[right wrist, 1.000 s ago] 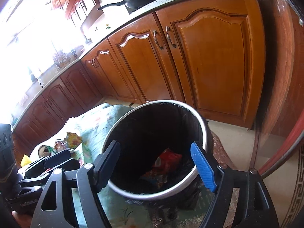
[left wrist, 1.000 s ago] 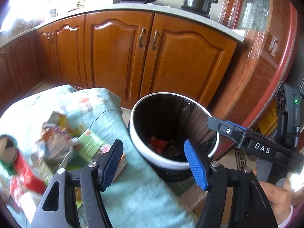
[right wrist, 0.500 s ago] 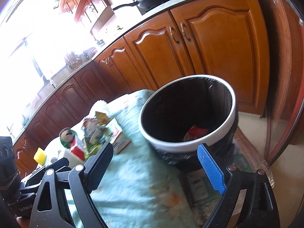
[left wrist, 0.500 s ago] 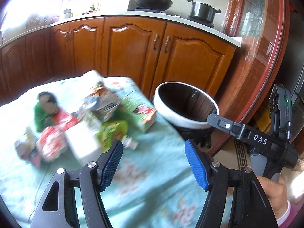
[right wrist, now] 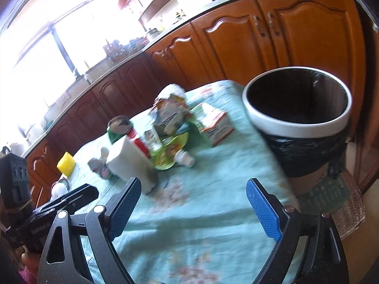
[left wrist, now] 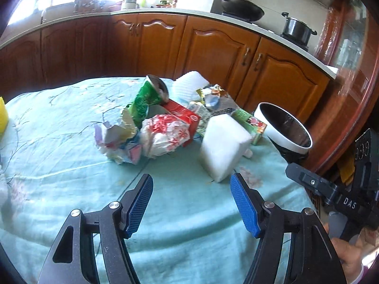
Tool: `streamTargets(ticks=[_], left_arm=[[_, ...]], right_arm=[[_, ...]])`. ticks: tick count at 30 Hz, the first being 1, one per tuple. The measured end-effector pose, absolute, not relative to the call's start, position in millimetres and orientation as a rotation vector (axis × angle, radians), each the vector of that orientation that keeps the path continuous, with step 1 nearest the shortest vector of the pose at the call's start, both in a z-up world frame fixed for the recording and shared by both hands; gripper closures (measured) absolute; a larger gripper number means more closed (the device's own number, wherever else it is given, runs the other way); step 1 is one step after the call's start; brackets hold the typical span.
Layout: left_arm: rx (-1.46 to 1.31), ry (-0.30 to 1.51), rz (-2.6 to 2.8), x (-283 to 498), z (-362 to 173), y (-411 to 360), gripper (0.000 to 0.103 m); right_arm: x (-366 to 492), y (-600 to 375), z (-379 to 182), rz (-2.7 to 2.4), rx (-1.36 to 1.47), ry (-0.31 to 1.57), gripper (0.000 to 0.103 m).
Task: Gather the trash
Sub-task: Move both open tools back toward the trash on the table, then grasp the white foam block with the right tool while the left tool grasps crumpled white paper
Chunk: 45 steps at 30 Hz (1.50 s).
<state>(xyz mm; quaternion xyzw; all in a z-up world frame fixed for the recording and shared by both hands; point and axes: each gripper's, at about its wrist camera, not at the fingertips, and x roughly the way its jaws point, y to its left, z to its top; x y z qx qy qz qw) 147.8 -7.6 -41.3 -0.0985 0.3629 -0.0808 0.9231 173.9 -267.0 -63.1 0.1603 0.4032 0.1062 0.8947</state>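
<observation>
A pile of trash lies on a table with a light blue cloth [left wrist: 59, 156]: a white foam block [left wrist: 223, 142], a crumpled red-and-white bag [left wrist: 165, 135], crumpled paper [left wrist: 116, 137], a green tube can [left wrist: 148, 97], a red carton [left wrist: 182, 116] and a green-and-red box [left wrist: 251, 124]. A white-rimmed bin [left wrist: 284, 130] with a black liner stands off the table's right edge; it also shows in the right wrist view [right wrist: 298, 108]. My left gripper [left wrist: 190, 203] is open and empty, short of the pile. My right gripper [right wrist: 193, 210] is open and empty over the cloth, with the foam block [right wrist: 129, 161] ahead to its left.
Wooden kitchen cabinets [left wrist: 213, 54] run behind the table, with a wok [left wrist: 241, 9] and a pot [left wrist: 297, 27] on the counter. A yellow object [right wrist: 66, 163] sits at the table's far left. A glass-fronted cupboard [left wrist: 350, 54] stands to the right.
Both grippers have drawn back from over the bin and swung left toward the table. The pile now lies ahead of the left gripper. Both stay open and empty.
</observation>
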Motion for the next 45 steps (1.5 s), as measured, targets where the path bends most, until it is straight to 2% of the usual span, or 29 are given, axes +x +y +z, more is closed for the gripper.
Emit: streamTargets(ticks=[12,22,23,24,25,26,27,31,37,45], left_arm=[[-0.254,0.755,-0.045,150,-43,37,0.036],[-0.300,0.779,0.022,199,-49,65,0.038],[-0.310,0.788,0.019,204,-52,67,0.039],[-0.318,0.795,0.012,208,-56,67,0.047],[-0.326,0.809,-0.001,210,-59,67,0.060],[-0.332,0.821,-0.016,212,-62,67,0.069],[-0.332,0.830,-0.022,215,-64,66,0.082],[-0.300,0.796,-0.024,203,-58,63,0.086],[-0.298,0.751,-0.042,171,-38,59,0.086],[-0.238,0.742,-0.171,150,-26,10,0.086]], right_arm=[[184,-202,-71,0.308,0.208,0.861,0.013],[215,-178,-72,0.333,0.151,0.860,0.033],[218,-176,-73,0.337,0.151,0.864,0.038],[219,-175,-74,0.339,0.149,0.867,0.046],[221,-173,-76,0.342,0.147,0.872,0.051],[222,-172,-77,0.347,0.147,0.877,0.066],[222,-172,-79,0.351,0.150,0.883,0.073],[214,-173,-76,0.359,0.149,0.870,0.074],[198,-188,-64,0.350,0.161,0.840,0.074],[183,-224,-56,0.282,0.200,0.818,0.074]])
